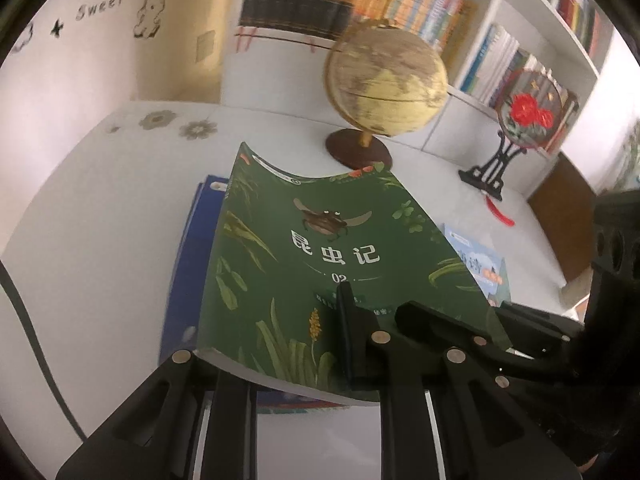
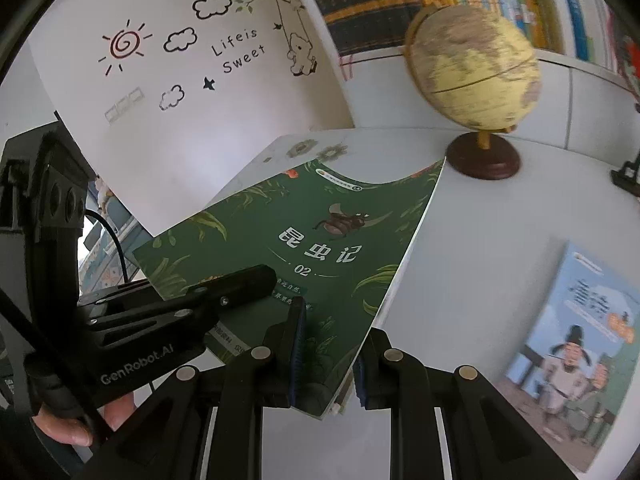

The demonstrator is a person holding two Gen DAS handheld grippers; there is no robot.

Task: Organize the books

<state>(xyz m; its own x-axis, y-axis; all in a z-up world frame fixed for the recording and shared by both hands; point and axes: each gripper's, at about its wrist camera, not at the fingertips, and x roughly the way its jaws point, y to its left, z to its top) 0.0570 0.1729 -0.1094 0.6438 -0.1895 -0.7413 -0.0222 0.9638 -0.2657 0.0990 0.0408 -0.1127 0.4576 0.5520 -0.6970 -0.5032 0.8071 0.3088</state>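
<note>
A green book (image 1: 304,264) with a beetle on its cover is held tilted above the white table (image 1: 120,200). My left gripper (image 1: 344,360) is shut on its near edge, one finger on top of the cover. My right gripper (image 2: 326,364) is shut on the same green book (image 2: 304,240) at its right near corner, one finger above and one below. The left gripper (image 2: 224,292) shows in the right wrist view, clamped on the book's left side. A blue book (image 1: 192,256) lies flat under the green one. A light-blue picture book (image 2: 576,344) lies on the table to the right.
A yellow globe (image 1: 384,80) on a brown base stands behind the books. A round red-flower fan on a black stand (image 1: 524,112) is at the back right. White bookshelves (image 1: 520,20) filled with books line the back. A brown chair back (image 1: 564,216) is at the table's right edge.
</note>
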